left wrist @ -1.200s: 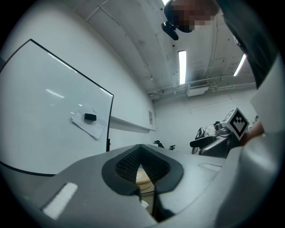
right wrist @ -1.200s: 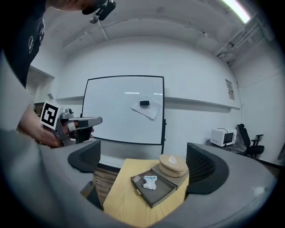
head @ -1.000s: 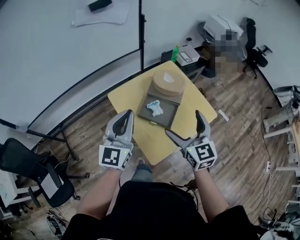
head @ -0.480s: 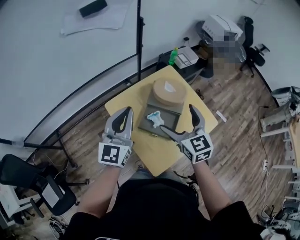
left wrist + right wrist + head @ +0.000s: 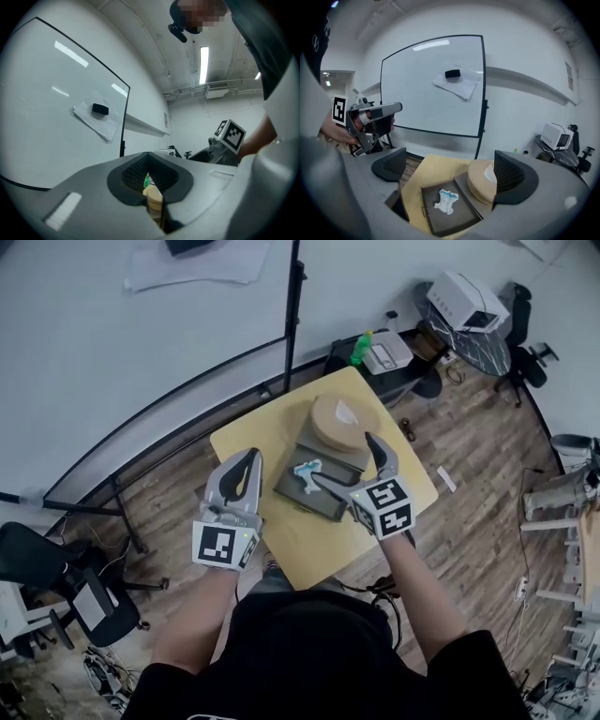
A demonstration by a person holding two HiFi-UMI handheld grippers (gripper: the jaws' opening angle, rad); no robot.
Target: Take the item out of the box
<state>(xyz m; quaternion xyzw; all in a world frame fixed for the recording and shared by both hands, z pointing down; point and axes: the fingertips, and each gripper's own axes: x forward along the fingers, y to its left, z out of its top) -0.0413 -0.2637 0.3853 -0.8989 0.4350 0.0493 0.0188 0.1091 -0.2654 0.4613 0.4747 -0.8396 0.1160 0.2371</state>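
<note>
Right tool (image 5: 345,463) spread wide over the box (image 5: 323,498), item (image 5: 307,468) lying inside, centre frame; left tool (image 5: 246,465) pinched closed, empty. Careful: descending crooked, a jaw may clip the box wall and shove it.

White-blue item (image 5: 445,200) inside open box (image 5: 459,221)

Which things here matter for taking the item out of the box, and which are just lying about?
For the job:
open dark box
white and blue item inside it
right gripper, open, pointed at the box
left gripper, shut, held aside

Lying about:
round tan container behind the box
green bottle
whiteboard
printer
office chair
</note>
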